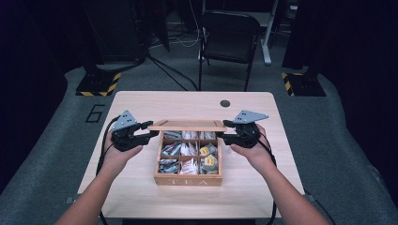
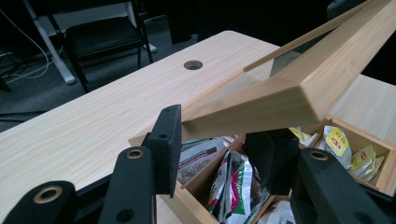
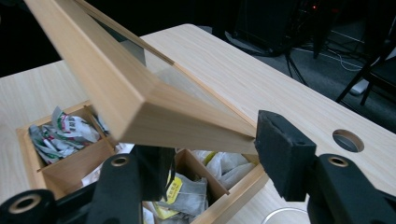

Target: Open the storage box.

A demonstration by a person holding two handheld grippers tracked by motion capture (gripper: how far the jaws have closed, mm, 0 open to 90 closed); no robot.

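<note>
A wooden tea box (image 1: 188, 179) marked TEA stands at the table's middle, its compartments full of tea bags (image 1: 187, 152). Its glass-paned lid (image 1: 187, 125) is lifted and tilts up over the back of the box. My left gripper (image 1: 151, 135) holds the lid's left side rail and my right gripper (image 1: 225, 136) holds its right side rail. In the left gripper view the lid (image 2: 280, 93) runs between the jaws of the left gripper (image 2: 219, 135), above packets (image 2: 229, 182). In the right gripper view the lid (image 3: 126, 88) sits between the jaws of the right gripper (image 3: 215, 144) over the open box (image 3: 233, 196).
The light wooden table (image 1: 141, 192) has a round cable hole (image 1: 225, 103) near its far edge. A black chair (image 1: 230, 37) stands on the floor beyond the table. Hazard-striped stand bases (image 1: 98, 86) flank the far corners.
</note>
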